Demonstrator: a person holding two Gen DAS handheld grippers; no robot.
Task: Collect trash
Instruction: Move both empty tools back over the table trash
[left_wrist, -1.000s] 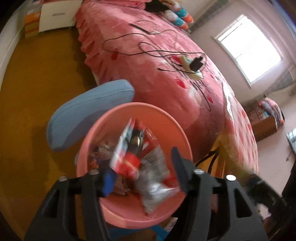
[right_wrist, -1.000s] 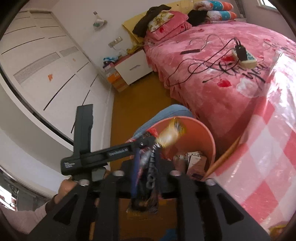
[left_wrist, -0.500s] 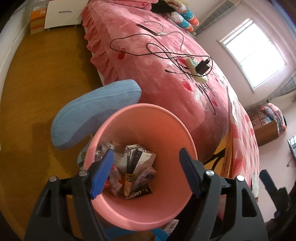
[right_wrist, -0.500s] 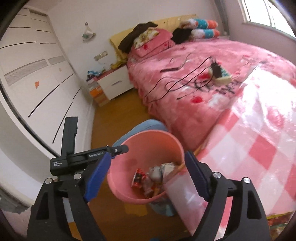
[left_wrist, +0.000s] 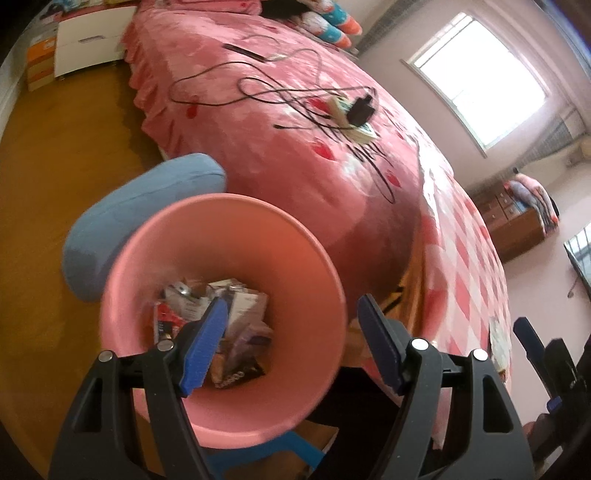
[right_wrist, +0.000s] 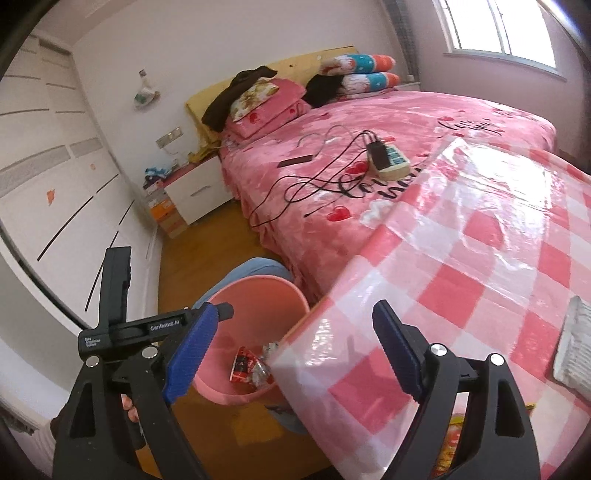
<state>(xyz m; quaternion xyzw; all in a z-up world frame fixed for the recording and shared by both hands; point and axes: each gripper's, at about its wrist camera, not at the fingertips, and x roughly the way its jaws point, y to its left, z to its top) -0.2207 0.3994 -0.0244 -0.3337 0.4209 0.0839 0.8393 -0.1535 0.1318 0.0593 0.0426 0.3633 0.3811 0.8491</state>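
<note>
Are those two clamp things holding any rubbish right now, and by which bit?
Nothing is held. The left gripper and the right gripper both stand open and empty; the wrappers lie in the pink bin.

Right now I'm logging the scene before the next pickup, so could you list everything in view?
Bin: one, pink, on the floor between bed and table.
Wrappers: several, mixed colours, inside the bin.
Cushion: one, blue, behind the bin.
Bed: one, pink cover, beside the table.
Power strip: one, pale, on the bed with black cables.
Phone: one, dark, on the bed.
Table: one, pink-and-white check cover, right of the bin.
Nightstand: one, white, by the headboard.
Left gripper: open, over the bin.
Right gripper: open, over the table edge.
</note>
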